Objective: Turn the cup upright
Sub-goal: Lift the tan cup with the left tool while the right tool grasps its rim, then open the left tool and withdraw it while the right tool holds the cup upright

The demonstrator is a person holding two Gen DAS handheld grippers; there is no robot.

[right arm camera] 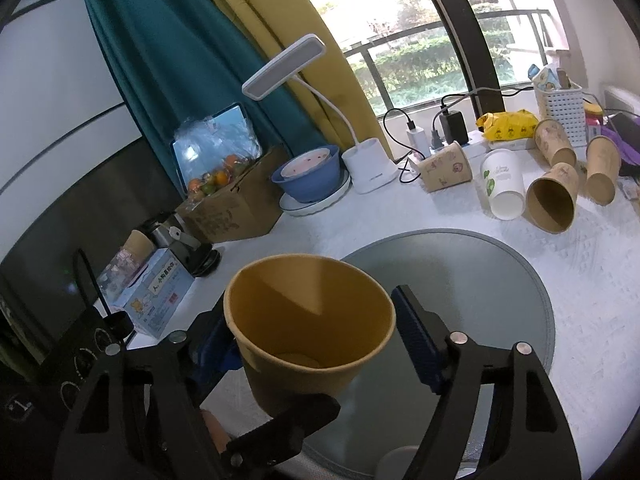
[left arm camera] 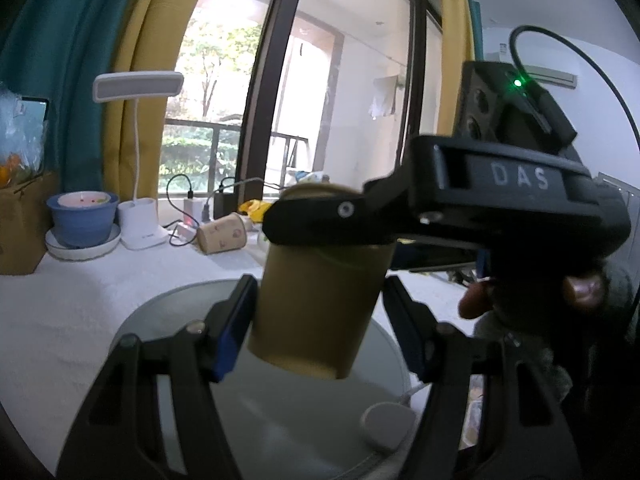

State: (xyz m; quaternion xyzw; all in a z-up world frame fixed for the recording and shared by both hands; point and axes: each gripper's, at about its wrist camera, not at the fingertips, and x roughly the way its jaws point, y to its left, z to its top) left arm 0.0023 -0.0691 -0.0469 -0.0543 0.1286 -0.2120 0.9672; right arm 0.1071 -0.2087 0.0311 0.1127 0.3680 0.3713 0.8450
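Note:
A plain brown paper cup (left arm camera: pixel 316 304) hangs mouth-up above the round grey mat (left arm camera: pixel 168 312). In the left wrist view my right gripper (left arm camera: pixel 320 220) comes in from the right and its fingers clamp the cup near the rim. My left gripper (left arm camera: pixel 316 320) has its blue pads to either side of the cup's lower body with small gaps, so it looks open. In the right wrist view the cup (right arm camera: pixel 308 320) shows its open mouth between my right gripper's blue pads (right arm camera: pixel 416 340); the left pad presses the wall, and the right pad stands just off the rim. The left gripper's finger (right arm camera: pixel 280 428) shows below.
Several paper cups lie on their sides at the back right, among them a white one (right arm camera: pixel 502 184) and a brown one (right arm camera: pixel 552 200). A desk lamp (right arm camera: pixel 368 168), blue bowl (right arm camera: pixel 308 178), cardboard box (right arm camera: pixel 236 208), chargers and a white basket (right arm camera: pixel 560 108) line the back. A small white disc (left arm camera: pixel 388 424) lies on the mat.

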